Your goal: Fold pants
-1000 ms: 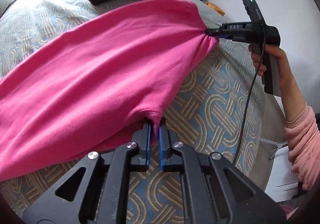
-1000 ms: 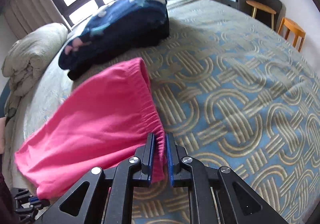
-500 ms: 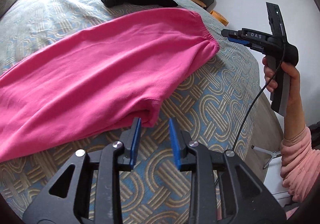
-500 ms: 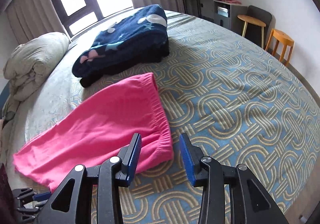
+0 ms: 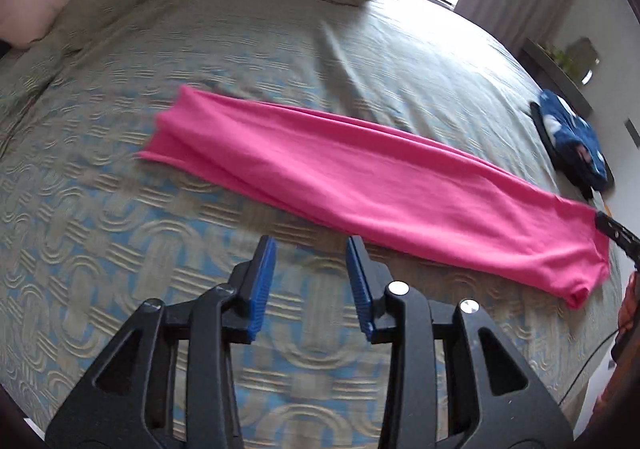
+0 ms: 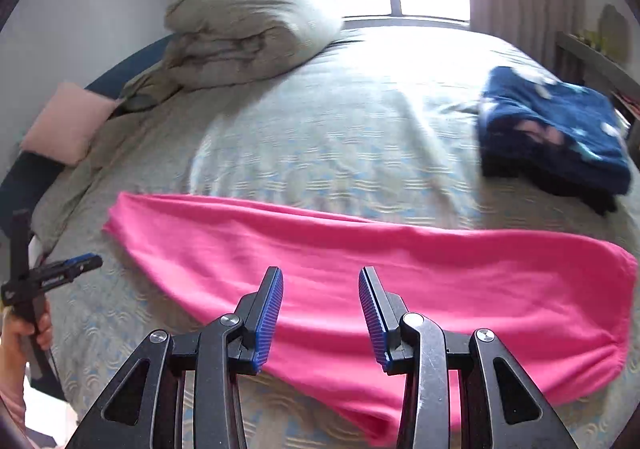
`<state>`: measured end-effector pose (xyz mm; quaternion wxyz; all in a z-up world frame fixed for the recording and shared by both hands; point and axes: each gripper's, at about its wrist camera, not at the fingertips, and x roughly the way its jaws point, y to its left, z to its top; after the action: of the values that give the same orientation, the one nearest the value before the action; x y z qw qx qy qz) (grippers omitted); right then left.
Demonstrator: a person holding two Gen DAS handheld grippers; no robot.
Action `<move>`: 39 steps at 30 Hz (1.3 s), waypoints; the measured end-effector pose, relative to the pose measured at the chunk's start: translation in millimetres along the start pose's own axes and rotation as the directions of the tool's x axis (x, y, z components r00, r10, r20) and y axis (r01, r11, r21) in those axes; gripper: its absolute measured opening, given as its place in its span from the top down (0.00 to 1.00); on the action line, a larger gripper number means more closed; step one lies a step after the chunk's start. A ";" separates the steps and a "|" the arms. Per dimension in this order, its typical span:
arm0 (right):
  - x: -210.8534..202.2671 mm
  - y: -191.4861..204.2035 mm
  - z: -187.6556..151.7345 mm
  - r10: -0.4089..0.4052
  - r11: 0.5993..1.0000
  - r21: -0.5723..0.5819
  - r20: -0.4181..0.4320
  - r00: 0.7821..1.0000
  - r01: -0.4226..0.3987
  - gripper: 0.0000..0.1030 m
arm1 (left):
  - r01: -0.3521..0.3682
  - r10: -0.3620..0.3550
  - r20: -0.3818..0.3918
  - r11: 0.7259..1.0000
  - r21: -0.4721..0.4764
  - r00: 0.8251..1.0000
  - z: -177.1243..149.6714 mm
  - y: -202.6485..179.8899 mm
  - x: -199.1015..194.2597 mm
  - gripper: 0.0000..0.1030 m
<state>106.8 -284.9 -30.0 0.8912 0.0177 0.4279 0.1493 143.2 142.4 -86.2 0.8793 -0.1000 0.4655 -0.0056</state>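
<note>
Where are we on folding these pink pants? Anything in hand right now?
Done, by the look of it: the pink pants lie flat on the patterned bedspread as one long strip, legs apparently stacked lengthwise. In hand: nothing; the left gripper is open above bare bedspread and the right gripper is open above the pants' near edge. Left: the crosswise folds, hem end toward waist end.

Left gripper (image 5: 308, 281) and right gripper (image 6: 321, 311) both reach forward from the lower frame, jaws spread wide, gripping nothing.
</note>
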 end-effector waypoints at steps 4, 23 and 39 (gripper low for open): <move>53.5 104.7 15.0 0.070 0.975 -0.204 -0.080 0.994 -0.085 0.61 | -0.040 0.042 0.024 0.996 -0.075 0.999 16.1 63.2 9.1 0.83; 245.6 377.4 38.3 0.098 0.818 -0.534 -0.238 0.966 -0.215 0.69 | 0.055 -0.040 0.110 0.989 -0.136 0.993 20.3 158.3 20.4 0.83; 274.1 292.3 97.7 0.504 0.862 0.125 -0.322 0.802 -0.492 0.97 | 0.247 -0.238 0.100 0.965 -0.092 0.966 47.0 129.0 42.0 0.77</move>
<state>270.0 80.6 -129.2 0.7316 0.1185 0.5595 0.3711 194.8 272.5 -118.2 0.8853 -0.2018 0.4103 -0.0848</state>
